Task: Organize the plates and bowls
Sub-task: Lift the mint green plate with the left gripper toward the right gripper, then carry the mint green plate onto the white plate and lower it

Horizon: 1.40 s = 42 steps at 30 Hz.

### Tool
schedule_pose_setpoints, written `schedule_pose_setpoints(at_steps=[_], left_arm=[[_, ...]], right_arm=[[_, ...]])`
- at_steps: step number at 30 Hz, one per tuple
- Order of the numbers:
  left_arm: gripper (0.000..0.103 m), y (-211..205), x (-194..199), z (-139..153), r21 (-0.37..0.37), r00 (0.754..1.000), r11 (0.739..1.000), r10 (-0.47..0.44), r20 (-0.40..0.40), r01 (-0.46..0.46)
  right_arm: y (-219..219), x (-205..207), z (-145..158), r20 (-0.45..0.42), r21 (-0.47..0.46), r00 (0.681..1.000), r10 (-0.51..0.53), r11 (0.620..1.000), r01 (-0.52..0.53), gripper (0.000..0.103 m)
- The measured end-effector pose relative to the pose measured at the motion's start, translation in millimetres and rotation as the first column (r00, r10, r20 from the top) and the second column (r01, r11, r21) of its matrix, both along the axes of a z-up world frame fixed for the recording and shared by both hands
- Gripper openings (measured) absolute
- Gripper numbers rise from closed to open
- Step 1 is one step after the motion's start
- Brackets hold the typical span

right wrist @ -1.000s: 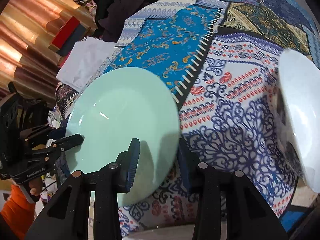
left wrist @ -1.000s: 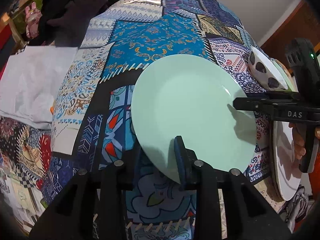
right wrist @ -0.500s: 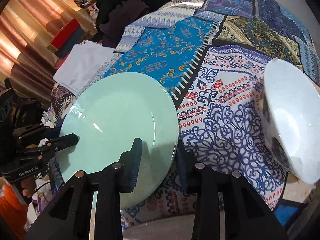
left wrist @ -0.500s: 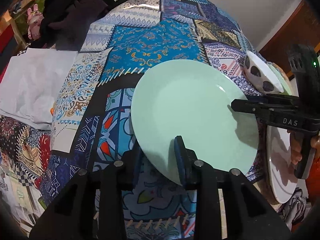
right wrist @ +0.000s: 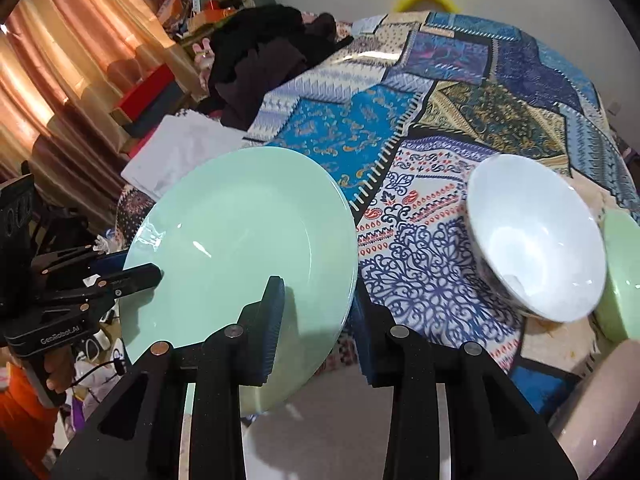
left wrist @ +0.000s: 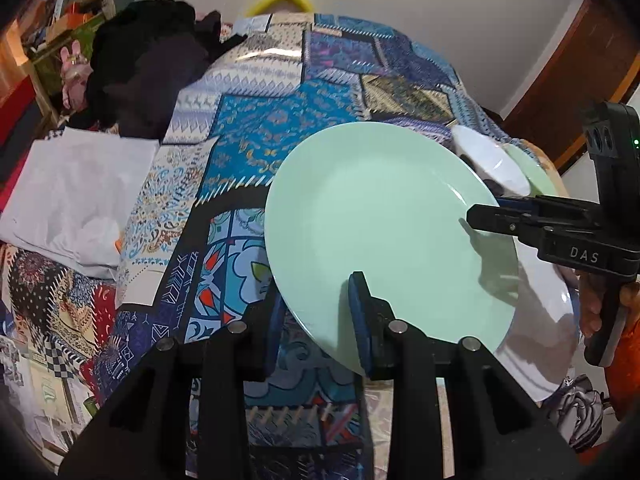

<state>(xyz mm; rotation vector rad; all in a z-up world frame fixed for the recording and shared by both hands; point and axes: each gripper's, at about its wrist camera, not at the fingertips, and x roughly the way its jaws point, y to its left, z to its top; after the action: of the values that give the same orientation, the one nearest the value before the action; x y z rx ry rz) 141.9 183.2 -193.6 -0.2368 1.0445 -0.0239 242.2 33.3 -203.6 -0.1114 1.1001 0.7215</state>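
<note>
Fingers [left wrist: 362,316] pinching green plate [left wrist: 380,216], "DAS" on right gripper [left wrist: 486,218], "GenRobot.AI" on left gripper [right wrist: 138,276]

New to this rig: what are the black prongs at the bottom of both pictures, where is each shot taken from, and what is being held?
No robot here: a person holds a hand-held gripper in each hand, each with a camera looking along its two fingers, the black prongs. In the left-wrist view, the left hand-held gripper clamps the near rim of a mint green plate. In the right-wrist view, the right hand-held gripper pinches the same plate elsewhere on its rim. On the patterned cloth sits a white bowl, with a white plate beneath the green one.
</note>
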Motion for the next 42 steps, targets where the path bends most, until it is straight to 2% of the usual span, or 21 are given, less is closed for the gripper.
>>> schedule_pose_setpoints(at_steps=[11, 21, 30, 42], left_arm=[[0.030, -35.7, -15.9, 36.9, 0.022, 0.998, 1.000, -0.021, 0.067, 0.020], [0.030, -78.3, -22.6, 51.4, 0.040, 0.992, 0.995, -0.093, 0.083, 0.090], [0.030, -110.8, -22.1, 43.0, 0.035, 0.988, 0.989, -0.148, 0.050, 0.146], [0.031, -143.3, -18.5, 14.7, 0.021, 0.979, 0.979, -0.202, -0.031, 0.202]], right_arm=[[-39.7, -27.7, 29.9, 0.057, 0.054, 0.998, -0.035, 0.998, 0.032, 0.030], [-81.4, -47.0, 40.3, 0.070, 0.078, 0.993, -0.091, 0.993, 0.086, 0.030], [-115.2, -63.5, 33.5, 0.057, 0.070, 0.988, -0.143, 0.988, 0.139, 0.030], [-146.0, -77.0, 9.3, -0.002, 0.057, 0.982, -0.187, 0.981, 0.187, 0.030]])
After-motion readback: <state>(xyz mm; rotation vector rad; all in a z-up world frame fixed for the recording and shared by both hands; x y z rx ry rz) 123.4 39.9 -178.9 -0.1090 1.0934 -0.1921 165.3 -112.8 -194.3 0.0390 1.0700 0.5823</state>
